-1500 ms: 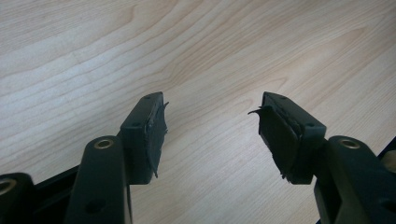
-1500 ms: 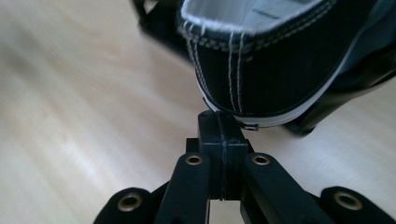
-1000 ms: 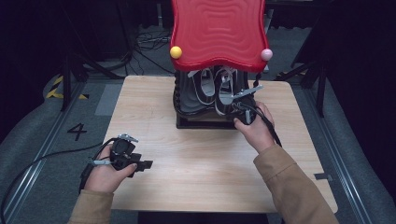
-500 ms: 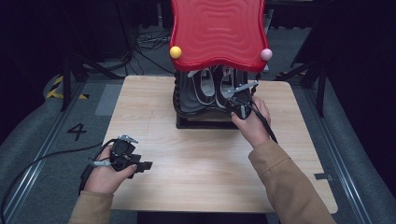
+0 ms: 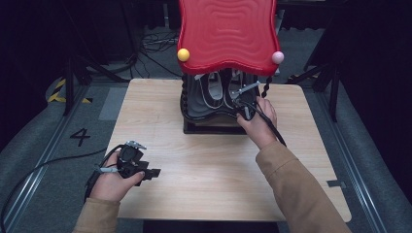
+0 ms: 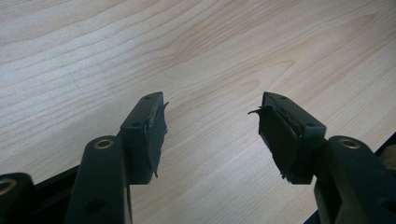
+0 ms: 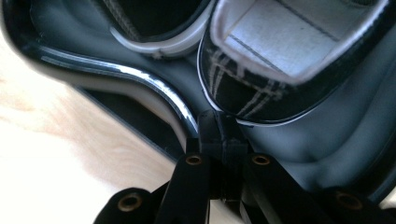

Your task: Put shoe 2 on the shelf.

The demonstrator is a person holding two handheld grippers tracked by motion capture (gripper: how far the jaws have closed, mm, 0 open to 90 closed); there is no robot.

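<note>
The left gripper [image 5: 151,173] is held idle at the desk's near left corner, its jaws spread wide over bare wood [image 6: 196,56] and gripping nothing. At the middle of the far edge stands a small shoe rack [image 5: 209,109] under a red wavy top [image 5: 227,31], two sneakers on its dark shelf. The right gripper [image 7: 219,135] is pressed closed against the toe of the black sneaker [image 7: 261,88]; whether fabric is pinched cannot be told. Removal seems barely begun: both shoes remain shelved.

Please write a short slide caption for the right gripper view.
Closed right gripper at the heel of a black sneaker on the dark shelf.
</note>
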